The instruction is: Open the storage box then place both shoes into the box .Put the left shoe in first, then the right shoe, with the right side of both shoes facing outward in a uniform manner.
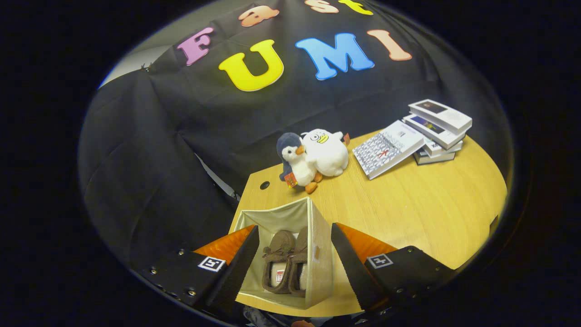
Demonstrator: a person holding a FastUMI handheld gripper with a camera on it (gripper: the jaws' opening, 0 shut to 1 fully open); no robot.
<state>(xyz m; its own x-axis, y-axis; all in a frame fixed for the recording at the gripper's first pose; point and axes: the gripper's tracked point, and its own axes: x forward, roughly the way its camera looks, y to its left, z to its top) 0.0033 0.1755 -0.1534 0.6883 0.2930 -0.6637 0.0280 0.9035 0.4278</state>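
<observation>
Both brown slippers [285, 263] sit side by side inside the beige storage box [320, 254] at lower center (gripper [295, 254] fingers spread wide, holding nothing).

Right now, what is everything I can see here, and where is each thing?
storage box: one, beige, open, on the near table edge, between the fingers.
shoes: two, brown, side by side inside the storage box.
plush toys: two, a grey-white penguin and a white duck, beyond the box by the wall.
books: a small stack, mostly white, one leaning against it, far side of the table.
table: one, light wood.
gripper: one, fingers open, either side of the box, pressing on nothing.
</observation>
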